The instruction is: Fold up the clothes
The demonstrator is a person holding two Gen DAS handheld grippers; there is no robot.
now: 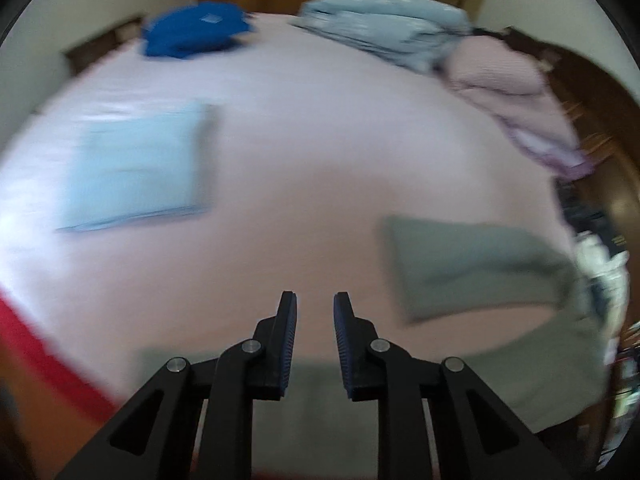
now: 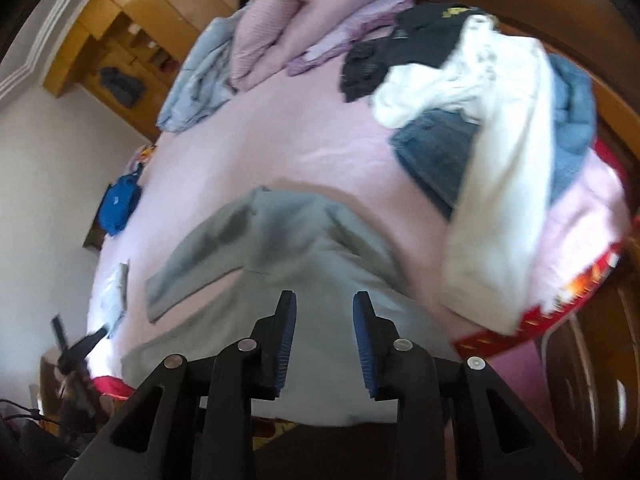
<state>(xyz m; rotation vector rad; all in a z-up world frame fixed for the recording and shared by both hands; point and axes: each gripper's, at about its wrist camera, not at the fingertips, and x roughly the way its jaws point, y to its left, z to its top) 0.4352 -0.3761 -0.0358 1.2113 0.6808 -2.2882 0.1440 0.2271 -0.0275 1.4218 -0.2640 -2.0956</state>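
A big bed [image 1: 304, 152] with a pink sheet filled both views. A grey top [image 2: 304, 248] lay spread flat on the near part of the bed, with one sleeve [image 2: 192, 268] sticking out to the left. In the left wrist view the same grey top showed at the near right, and the picture was blurry.

The left gripper [image 1: 315, 304] hung over the near edge of the grey top. Its jaws had a small gap and nothing was between them. The right gripper [image 2: 324, 304] hung over the middle of the grey top. Its jaws stood a bit wider apart and held nothing.

A folded light blue cloth [image 1: 140, 168] lay flat on the left side of the bed. A bright blue bag [image 1: 196, 28] sat at the far left corner. A pale blue blanket [image 1: 388, 28] and a pink quilt [image 1: 508, 88] were bunched at the far end. To the right, a pile of clothes [image 2: 472, 92] lay in a heap, with white, black and denim things in it.
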